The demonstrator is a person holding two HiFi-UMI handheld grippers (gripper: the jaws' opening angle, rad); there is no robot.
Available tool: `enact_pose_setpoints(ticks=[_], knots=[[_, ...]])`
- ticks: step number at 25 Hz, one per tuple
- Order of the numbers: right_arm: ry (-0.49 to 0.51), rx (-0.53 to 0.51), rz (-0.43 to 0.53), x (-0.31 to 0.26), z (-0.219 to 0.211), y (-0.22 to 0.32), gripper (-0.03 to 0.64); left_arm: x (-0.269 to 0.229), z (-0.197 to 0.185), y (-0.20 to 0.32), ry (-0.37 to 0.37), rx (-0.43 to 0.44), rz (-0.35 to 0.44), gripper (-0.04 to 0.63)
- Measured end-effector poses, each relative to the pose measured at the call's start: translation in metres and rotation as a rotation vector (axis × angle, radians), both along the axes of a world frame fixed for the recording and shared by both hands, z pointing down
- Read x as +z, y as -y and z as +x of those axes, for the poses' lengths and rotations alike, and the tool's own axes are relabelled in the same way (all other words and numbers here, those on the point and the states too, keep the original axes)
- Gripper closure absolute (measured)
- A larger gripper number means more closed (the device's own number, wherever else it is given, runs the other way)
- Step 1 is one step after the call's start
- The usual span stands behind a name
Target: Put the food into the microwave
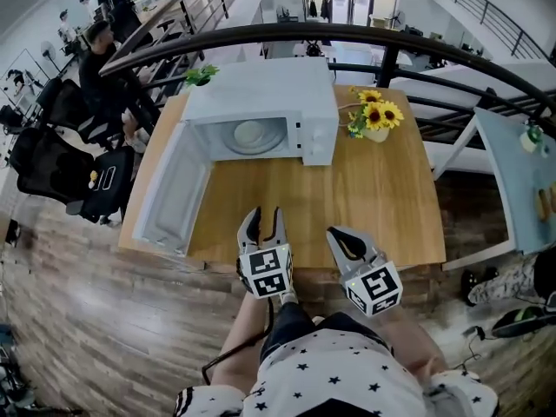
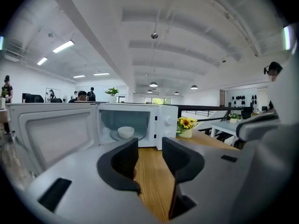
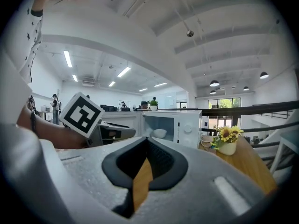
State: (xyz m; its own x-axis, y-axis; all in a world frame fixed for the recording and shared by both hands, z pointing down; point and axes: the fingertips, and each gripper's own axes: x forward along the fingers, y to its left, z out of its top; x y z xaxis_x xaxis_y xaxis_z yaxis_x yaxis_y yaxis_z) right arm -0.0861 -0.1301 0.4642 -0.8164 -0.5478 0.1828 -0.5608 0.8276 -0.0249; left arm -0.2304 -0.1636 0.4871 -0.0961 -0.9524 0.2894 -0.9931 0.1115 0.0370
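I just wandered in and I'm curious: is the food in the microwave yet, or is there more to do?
Done: a white bowl sits on the turntable inside the microwave. In hand: nothing; the left tool is open and empty, the right tool shut on nothing. Left: the door hangs wide open, so closing it is probably what remains.

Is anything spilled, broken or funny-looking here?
Nothing is spilled or broken. The only odd thing: the microwave door hangs wide open, with the white bowl already inside. The sunflower vase stands upright beside it.
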Motion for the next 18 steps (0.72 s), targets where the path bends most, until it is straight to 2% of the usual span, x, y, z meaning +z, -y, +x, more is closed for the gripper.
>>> enact_pose_setpoints(ticks=[2, 6, 18], knots=[[0.012, 0.002, 0.005, -0.003, 0.007, -0.015, 0.612, -0.007, 0.010, -0.023, -0.006, -0.003, 0.013, 0.481], [0.028, 0.005, 0.007, -0.005, 0.021, -0.039, 0.612, -0.015, 0.029, -0.063, -0.025, 0.002, 0.031, 0.551], [0.056, -0.002, 0.028, -0.011, 0.046, -0.091, 0.612, -0.037, 0.075, -0.134, -0.061, 0.089, 0.085, 0.588]])
